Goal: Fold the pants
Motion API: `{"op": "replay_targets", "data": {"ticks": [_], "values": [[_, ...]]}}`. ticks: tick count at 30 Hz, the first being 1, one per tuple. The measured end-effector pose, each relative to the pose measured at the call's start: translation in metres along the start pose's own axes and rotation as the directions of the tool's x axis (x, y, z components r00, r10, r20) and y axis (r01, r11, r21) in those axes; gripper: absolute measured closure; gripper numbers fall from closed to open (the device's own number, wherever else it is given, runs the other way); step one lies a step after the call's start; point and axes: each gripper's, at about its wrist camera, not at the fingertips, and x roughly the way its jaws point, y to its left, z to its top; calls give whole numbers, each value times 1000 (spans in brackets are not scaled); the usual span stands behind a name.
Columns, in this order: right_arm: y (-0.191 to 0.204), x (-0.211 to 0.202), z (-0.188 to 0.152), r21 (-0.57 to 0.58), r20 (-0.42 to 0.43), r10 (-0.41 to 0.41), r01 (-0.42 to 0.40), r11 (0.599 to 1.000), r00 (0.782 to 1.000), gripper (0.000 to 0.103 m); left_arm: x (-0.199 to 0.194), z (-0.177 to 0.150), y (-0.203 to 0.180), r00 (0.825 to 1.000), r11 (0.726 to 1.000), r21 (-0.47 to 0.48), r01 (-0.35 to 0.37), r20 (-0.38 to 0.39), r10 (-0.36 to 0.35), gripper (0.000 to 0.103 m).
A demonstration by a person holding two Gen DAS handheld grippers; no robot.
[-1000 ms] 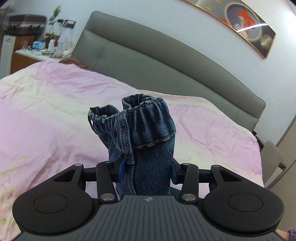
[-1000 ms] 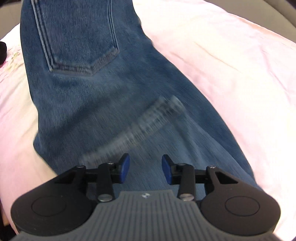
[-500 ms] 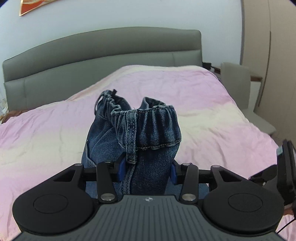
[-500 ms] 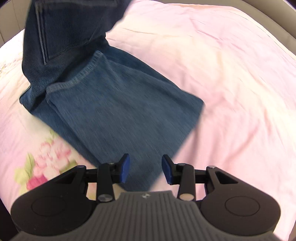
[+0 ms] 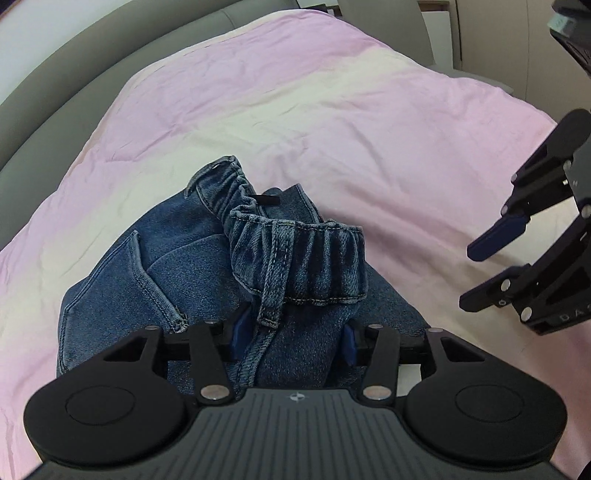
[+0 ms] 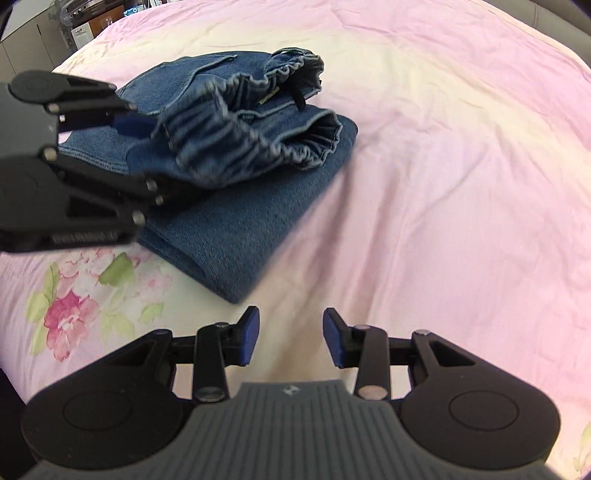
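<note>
The blue denim pants (image 5: 177, 266) lie folded into a thick stack on the pink bedsheet (image 5: 332, 110). Their gathered elastic waistband (image 5: 314, 254) stands bunched up on top of the stack. My left gripper (image 5: 294, 336) has that bunched waistband cloth between its blue pads, and its jaws are opening. From the right wrist view the pants (image 6: 236, 221) lie left of centre, with the left gripper (image 6: 144, 155) at their waistband (image 6: 258, 140). My right gripper (image 6: 290, 336) hovers open and empty over bare sheet just in front of the stack's near corner; it also shows at the side as the right gripper (image 5: 484, 269).
The sheet (image 6: 443, 184) stretches wide to the right of the pants, with a flower print (image 6: 70, 317) at its near left. A grey padded headboard (image 5: 55, 66) curves behind the bed. A grey chair (image 5: 384, 22) and cupboards (image 6: 44, 40) stand beyond the bed's edges.
The left gripper swung round and came down, laying the waistband end onto the folded stack. The right gripper drew back off the denim to bare sheet. The pants went from hanging to folded flat.
</note>
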Motion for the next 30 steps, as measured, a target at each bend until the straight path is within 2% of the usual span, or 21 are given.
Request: {"op": "replay_targets", "data": {"ticks": [3,4,5,8,10,14,16,18,22,26,29,30], "values": [[1,-3,4,14,1,-2,2,1000,1000,68,-3,1,7,999,999,4,48,1,-48,36],[3,-6,5,14,7,-5,5,1000,1000,68,-6,2,13,996,996,-4,87,6,-87,25],[4,-10,8,13,14,-6,6,1000,1000,68,-10,3,19,991,991,-20,130,21,-129,19],[7,-24,15,21,41,-2,1,1000,999,68,-22,-1,37,980,978,-66,197,26,-196,19],[11,-33,24,32,64,4,-7,999,998,67,-34,-10,49,979,976,-69,205,34,-203,19],[18,-43,46,94,114,54,-65,993,992,67,-57,-37,79,988,988,-26,151,22,-150,18],[20,-40,58,129,132,77,-94,987,988,66,-66,-55,97,995,995,-6,99,3,-99,18],[26,-33,75,149,143,75,-96,984,987,61,-71,-75,113,998,999,1,50,-27,-50,18],[25,-16,105,210,150,63,-94,973,987,61,-67,-111,134,995,1000,8,-2,-104,3,17],[18,8,127,309,131,50,-89,947,990,61,-53,-133,148,990,997,-77,5,-142,-16,21],[13,29,134,383,104,41,-78,921,994,61,-47,-136,158,992,982,-188,28,-114,-50,31],[10,32,135,412,103,54,-91,907,993,66,-45,-135,160,994,976,-217,37,-95,-59,41]]}}
